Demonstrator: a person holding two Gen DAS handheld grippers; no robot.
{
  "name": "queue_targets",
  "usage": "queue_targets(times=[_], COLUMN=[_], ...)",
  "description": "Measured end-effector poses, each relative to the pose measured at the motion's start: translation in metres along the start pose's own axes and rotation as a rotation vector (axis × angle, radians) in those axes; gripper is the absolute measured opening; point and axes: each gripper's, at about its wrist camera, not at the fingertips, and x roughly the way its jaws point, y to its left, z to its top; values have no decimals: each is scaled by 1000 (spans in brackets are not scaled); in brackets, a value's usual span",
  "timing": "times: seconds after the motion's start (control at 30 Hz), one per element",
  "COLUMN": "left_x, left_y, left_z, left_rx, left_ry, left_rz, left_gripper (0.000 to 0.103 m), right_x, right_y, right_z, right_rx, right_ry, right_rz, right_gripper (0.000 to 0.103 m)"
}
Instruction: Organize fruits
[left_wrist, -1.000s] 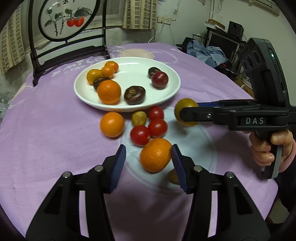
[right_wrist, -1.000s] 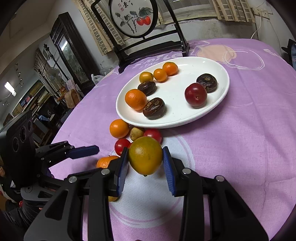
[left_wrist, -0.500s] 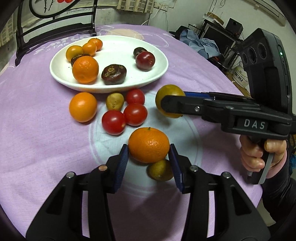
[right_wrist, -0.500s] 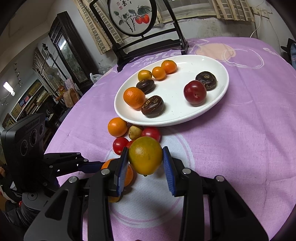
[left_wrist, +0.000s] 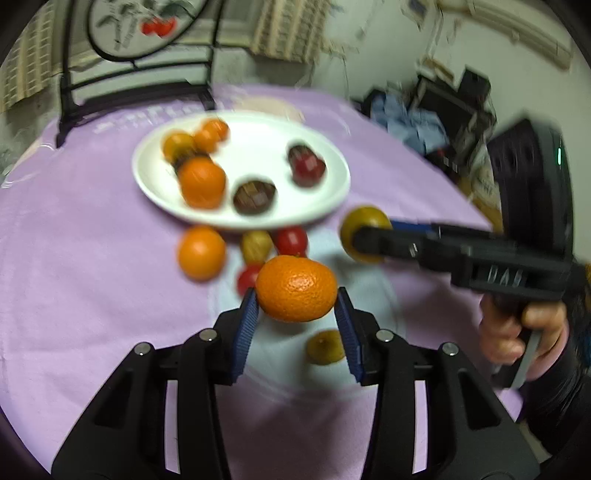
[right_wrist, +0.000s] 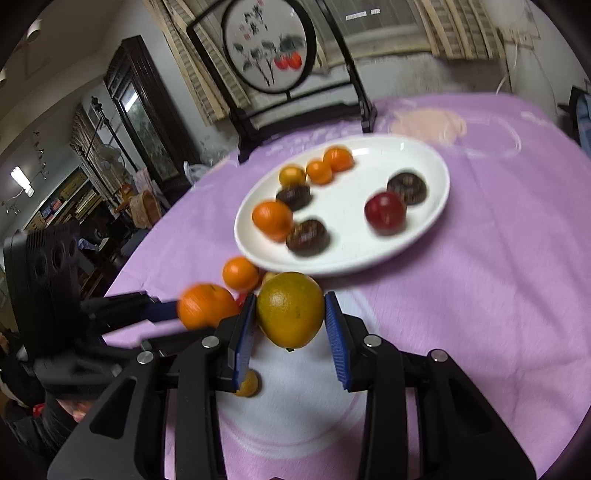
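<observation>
Orange mandarin (left_wrist: 296, 288) sits off the purple worktop (left_wrist: 92, 295) in your left hand-held gripper (left_wrist: 295, 321), whose jaws are closing on it. Your right hand-held gripper (right_wrist: 290, 325) is clamped on a yellow-green orange (right_wrist: 290, 308). You look to be carrying both fruits. Next, bring them over the white plate (left_wrist: 332, 199) and let go gently

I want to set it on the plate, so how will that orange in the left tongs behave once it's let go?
The orange is round with no flat side, so it will likely roll unless placed gently. Its peel looks dimpled and firm, so the ribbed blue pads probably grip without slipping. The white plate looks shallow, and its low rim may not stop a rolling orange.
</observation>
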Motion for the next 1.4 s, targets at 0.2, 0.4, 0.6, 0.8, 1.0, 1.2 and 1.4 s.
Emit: queue_targets(times=[0.2,0.4,0.6,0.8,1.0,1.2,1.4], left_x=[1,42,46,11,-13,-34,-42], left_y=[29,51,57,50,46,61,76], left_z=[60,110,103,87,56,33,23], left_rx=[-45,-86,-91,-64,-34,-93,-176], left_ry=[-96,-104,-120,-211,-262,-268,-253], left_rz=[104,190,261,281,347,379,379], left_gripper=[43,43,89,99,101,101,101], right_x=[18,62,65,35,38,20,19], right_y=[-5,-20,-21,1,20,37,59], right_z=[37,70,71,59,27,0,-30], right_rx=[-32,-44,-40,-39,-141,-224,-317], right_ry=[-75,-80,-59,-97,45,57,139], right_rz=[-77,-128,-135,-105,-57,-101,-17], right_gripper=[37,37,65,65,67,66,65])
